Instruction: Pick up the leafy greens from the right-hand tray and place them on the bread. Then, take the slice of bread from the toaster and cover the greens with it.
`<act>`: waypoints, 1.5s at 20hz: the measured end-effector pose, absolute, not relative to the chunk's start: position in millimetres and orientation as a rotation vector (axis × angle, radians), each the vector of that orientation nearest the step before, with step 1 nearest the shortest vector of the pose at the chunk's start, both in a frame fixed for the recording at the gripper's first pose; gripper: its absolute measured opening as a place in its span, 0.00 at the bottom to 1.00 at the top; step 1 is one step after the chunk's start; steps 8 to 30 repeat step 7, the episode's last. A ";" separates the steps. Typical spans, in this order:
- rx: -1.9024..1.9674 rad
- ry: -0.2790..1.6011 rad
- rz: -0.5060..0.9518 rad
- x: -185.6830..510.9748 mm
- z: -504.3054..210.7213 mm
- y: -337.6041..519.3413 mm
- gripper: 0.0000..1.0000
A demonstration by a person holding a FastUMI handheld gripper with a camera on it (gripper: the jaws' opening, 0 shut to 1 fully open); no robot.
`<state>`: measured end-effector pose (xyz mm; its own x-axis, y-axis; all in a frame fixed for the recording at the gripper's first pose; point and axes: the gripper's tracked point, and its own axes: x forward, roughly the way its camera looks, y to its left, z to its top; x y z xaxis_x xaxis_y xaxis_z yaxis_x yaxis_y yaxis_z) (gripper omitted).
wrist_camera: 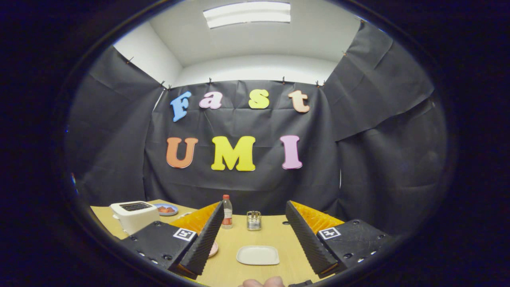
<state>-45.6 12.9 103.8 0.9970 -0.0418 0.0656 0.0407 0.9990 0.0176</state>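
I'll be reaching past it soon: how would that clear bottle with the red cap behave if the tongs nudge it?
The bottle stands tall and narrow on the table, so it would probably tip easily. Being round, it would likely roll afterwards. It looks like light plastic; how full it is I cannot tell. The tongs are open, the bottle beyond them.

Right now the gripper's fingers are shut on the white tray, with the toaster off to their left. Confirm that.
Not quite. The gripper view shows the gripper open, fingers apart; the white tray lies untouched on the table between them. The toaster is indeed off to their left.
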 end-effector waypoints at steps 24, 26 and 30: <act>0.004 -0.047 -0.001 -47.9 79.6 34.4 0.95; 0.004 -0.047 -0.001 -47.9 79.6 34.4 0.95; 0.004 -0.047 -0.001 -47.9 79.6 34.4 0.95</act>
